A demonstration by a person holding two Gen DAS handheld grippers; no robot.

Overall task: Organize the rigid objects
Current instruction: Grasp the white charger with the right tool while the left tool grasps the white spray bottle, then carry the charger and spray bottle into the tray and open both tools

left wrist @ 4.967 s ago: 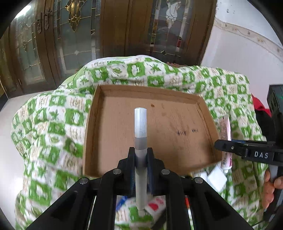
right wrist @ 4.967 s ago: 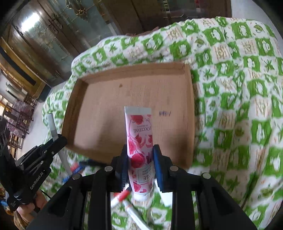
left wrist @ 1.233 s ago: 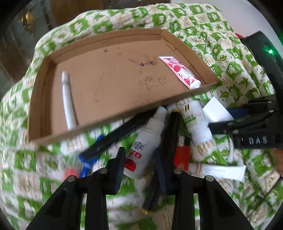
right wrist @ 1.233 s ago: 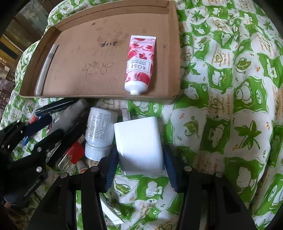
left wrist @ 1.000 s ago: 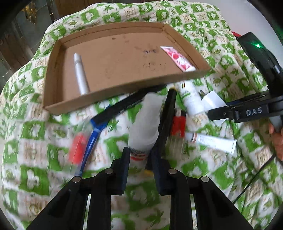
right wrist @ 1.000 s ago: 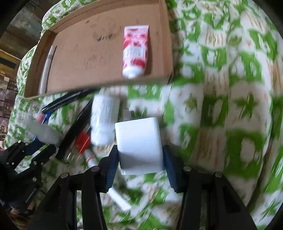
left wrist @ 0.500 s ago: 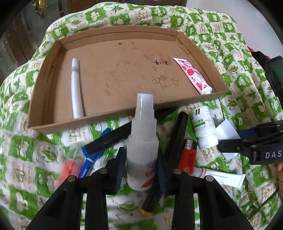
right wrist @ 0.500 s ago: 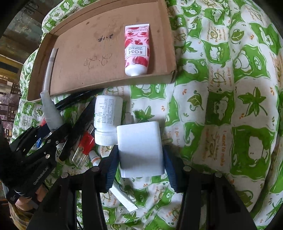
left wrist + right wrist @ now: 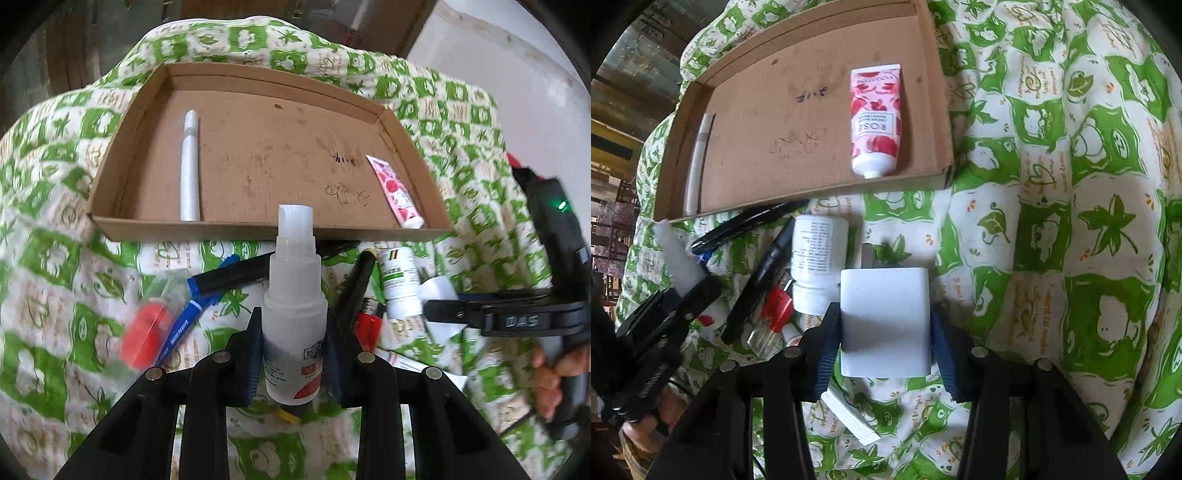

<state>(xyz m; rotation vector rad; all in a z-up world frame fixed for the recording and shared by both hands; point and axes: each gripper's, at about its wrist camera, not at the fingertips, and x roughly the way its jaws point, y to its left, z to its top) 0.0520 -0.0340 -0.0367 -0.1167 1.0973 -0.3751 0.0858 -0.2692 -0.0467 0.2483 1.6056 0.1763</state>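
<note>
Spray bottle (image 9: 293, 314) just lifted off pile, clamped in your left tongs (image 9: 293, 354); right tongs (image 9: 885, 332) gripped white charger (image 9: 885, 321). Both ready for cardboard tray (image 9: 258, 227).

Left tool (image 9: 293, 350) grips spray bottle (image 9: 294, 295) (upright).

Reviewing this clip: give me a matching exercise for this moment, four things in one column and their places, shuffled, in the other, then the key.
Things:
1. spray bottle
2. white charger
3. rose hand cream tube
4. white pill bottle

Places:
A. lying in the cardboard tray, near its right wall
B. clamped in the left tool
C. on the green patterned cloth, just in front of the tray
D. clamped in the right tool

Pairs: 1-B, 2-D, 3-A, 4-C
</note>
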